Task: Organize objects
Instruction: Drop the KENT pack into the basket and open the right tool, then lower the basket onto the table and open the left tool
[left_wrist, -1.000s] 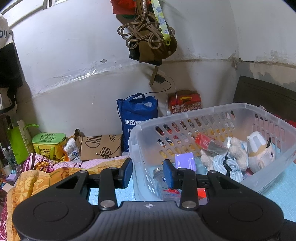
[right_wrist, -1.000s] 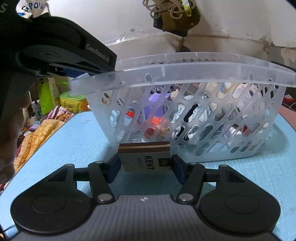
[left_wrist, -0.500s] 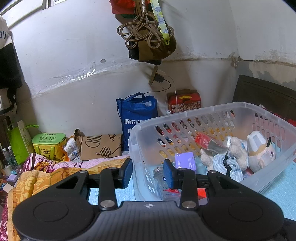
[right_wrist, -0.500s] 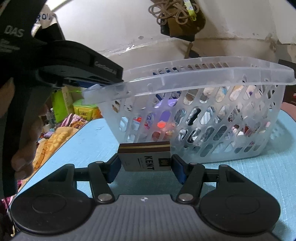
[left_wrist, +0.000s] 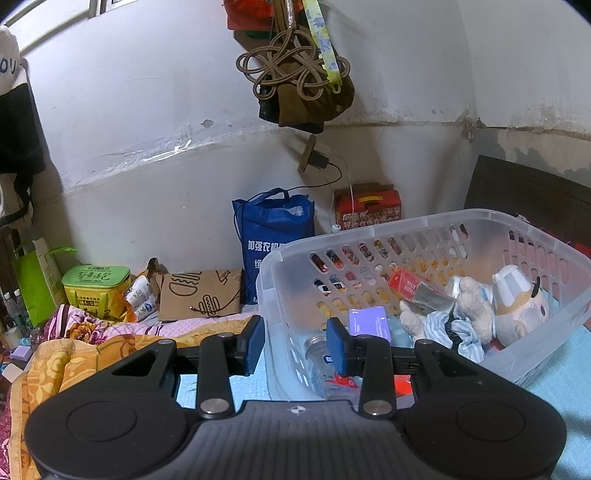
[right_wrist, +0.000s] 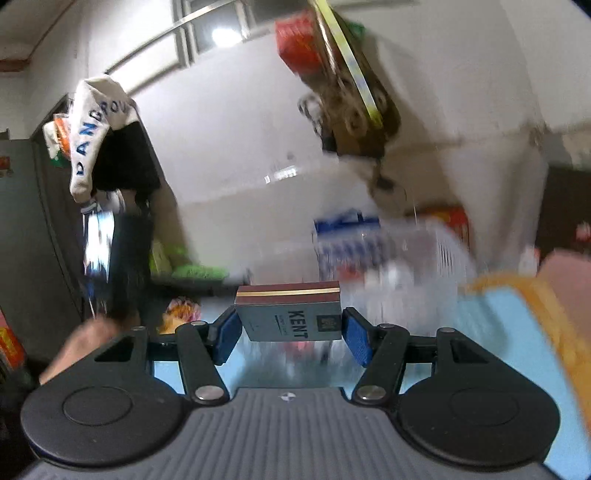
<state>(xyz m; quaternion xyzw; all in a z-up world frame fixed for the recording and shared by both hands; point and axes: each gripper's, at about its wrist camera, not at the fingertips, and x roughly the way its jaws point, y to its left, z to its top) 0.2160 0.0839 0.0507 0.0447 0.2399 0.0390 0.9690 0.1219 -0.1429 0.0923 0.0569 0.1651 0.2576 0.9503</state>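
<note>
My right gripper (right_wrist: 289, 328) is shut on a grey and maroon Kent cigarette pack (right_wrist: 289, 312) and holds it up in the air; the view behind it is motion-blurred. A clear plastic basket (left_wrist: 413, 229) stands on the blue mat, and shows blurred in the right wrist view (right_wrist: 391, 247). It holds a plush toy (left_wrist: 517, 302), a red pack (left_wrist: 406, 284), a purple box (left_wrist: 369, 323) and a glass jar (left_wrist: 317, 350). My left gripper (left_wrist: 295, 343) straddles the basket's near left rim, one pad outside and one inside, jaws closed on the wall.
A blue shopping bag (left_wrist: 273, 225), a brown paper bag (left_wrist: 201, 295) and a green box (left_wrist: 96, 288) stand by the wall at the left. A red box (left_wrist: 367, 203) is behind the basket. Floral bedding (left_wrist: 74, 332) lies at the left. Bags hang on the wall (left_wrist: 295, 81).
My right gripper has risen fast with the Kent pack, from low in front of the basket to above its rim level. The left gripper and basket have stayed put.
</note>
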